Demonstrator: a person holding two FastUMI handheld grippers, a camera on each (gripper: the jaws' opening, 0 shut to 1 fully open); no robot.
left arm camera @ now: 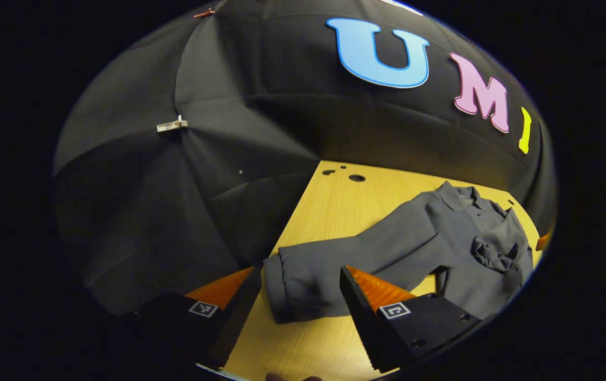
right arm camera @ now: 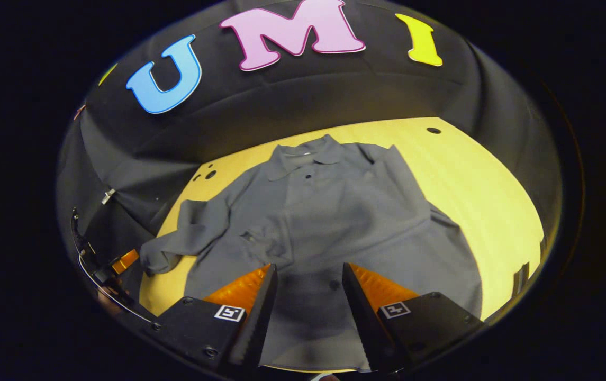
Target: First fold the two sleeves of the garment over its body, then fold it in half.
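One wooden table [right arm camera: 472, 174] carries everything, its pale top backed by the black cloth wall [left arm camera: 138, 211] of the booth. A few round holes are drilled in the tabletop: several near the far left corner [left arm camera: 356, 178] and one at the far right [right arm camera: 433, 130].

One grey garment [right arm camera: 334, 211], a long-sleeved collared shirt, lies flat on the table, collar [right arm camera: 305, 153] toward the wall and hem toward the near edge. In the right gripper view, one sleeve [right arm camera: 186, 238] stretches out to the left over bare wood, its cuff close to the table's left edge. The other sleeve appears already laid across the body, with a bunched cuff [left arm camera: 496, 254] resting on the chest in the left gripper view. A few small dark buttons can be made out down the front; their exact count cannot be told.

Two grippers are at work. The left gripper [left arm camera: 303, 280] stands wide open, poised just above the outstretched sleeve's cuff [left arm camera: 281, 288], gripping nothing. The right gripper [right arm camera: 308, 275] is also open, somewhat narrower, hovering over the lower front of the shirt, with nothing between its fingers.

Each finger carries one small square black-and-white marker, two per gripper; they hold no readable writing. Two small clips [left arm camera: 171, 125] pin the cloth wall, one pale and one reddish higher up.
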